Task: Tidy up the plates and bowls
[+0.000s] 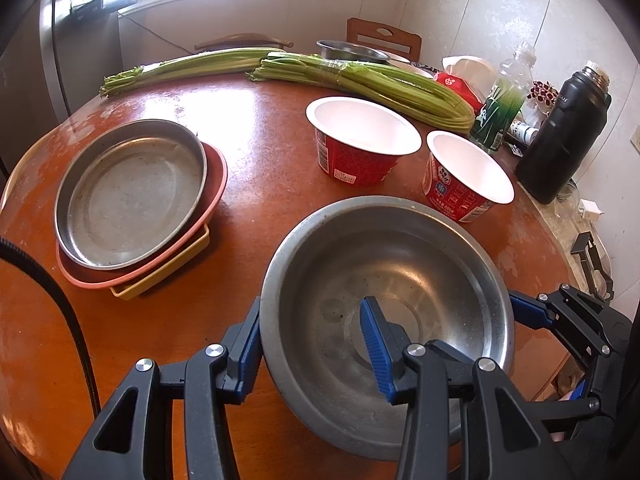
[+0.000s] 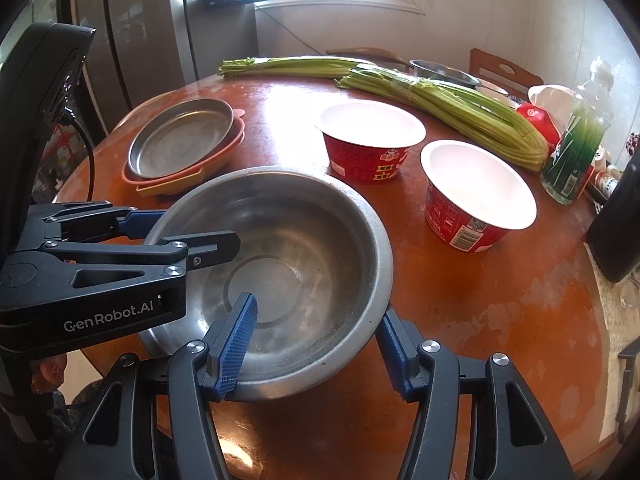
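A steel bowl sits at the near edge of the round brown table. My left gripper is open, its jaws straddling the bowl's left wall, one finger inside and one outside. My right gripper is open and straddles the bowl's right wall the same way; it also shows in the left wrist view. A steel plate lies on a pink plate stacked on a yellow tray. Two red paper bowls stand behind the steel bowl.
Two celery bundles lie across the far side. A green-labelled bottle, a black flask and a red packet crowd the right. Another steel bowl and a chair back are at the far edge.
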### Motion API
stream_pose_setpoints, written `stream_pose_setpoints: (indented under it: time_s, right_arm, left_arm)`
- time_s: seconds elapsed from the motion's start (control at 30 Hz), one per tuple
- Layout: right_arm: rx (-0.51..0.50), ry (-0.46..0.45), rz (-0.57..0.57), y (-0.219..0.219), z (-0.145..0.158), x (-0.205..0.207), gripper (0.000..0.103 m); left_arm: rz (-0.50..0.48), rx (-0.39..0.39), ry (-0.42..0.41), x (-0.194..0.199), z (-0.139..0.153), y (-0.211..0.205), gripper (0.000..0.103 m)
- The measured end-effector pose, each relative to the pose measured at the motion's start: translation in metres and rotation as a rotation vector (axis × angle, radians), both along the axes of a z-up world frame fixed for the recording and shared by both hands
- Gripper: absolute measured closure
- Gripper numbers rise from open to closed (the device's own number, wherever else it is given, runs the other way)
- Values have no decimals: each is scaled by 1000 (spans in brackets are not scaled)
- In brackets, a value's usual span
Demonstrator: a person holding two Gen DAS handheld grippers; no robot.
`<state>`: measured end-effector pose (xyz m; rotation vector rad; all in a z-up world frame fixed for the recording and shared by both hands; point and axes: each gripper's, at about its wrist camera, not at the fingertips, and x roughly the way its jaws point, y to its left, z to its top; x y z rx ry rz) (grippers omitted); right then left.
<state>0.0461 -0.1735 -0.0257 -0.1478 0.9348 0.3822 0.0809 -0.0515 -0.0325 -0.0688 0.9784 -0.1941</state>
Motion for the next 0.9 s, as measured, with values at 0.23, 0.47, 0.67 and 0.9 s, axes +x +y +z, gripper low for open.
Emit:
stream_pose_setpoints:
  time_s: [0.23,0.47,0.67,0.9]
  right_arm:
    - [0,10,-5,-1,-4,0,42]
    - [6,14,-7,-2,-5,0,42]
    - [6,20,2,-2,-4,-1,42]
    - [13,24,-1,-4,-5,-1,42]
  left_arm:
    - [-7,1,0,1,-3,-2,57]
    - [-12,27,-13,-1,-3,-5,57]
    - [-11,33,-9,0,-4,-6,57]
    - [-9,21,-7,0,-4,-5,57]
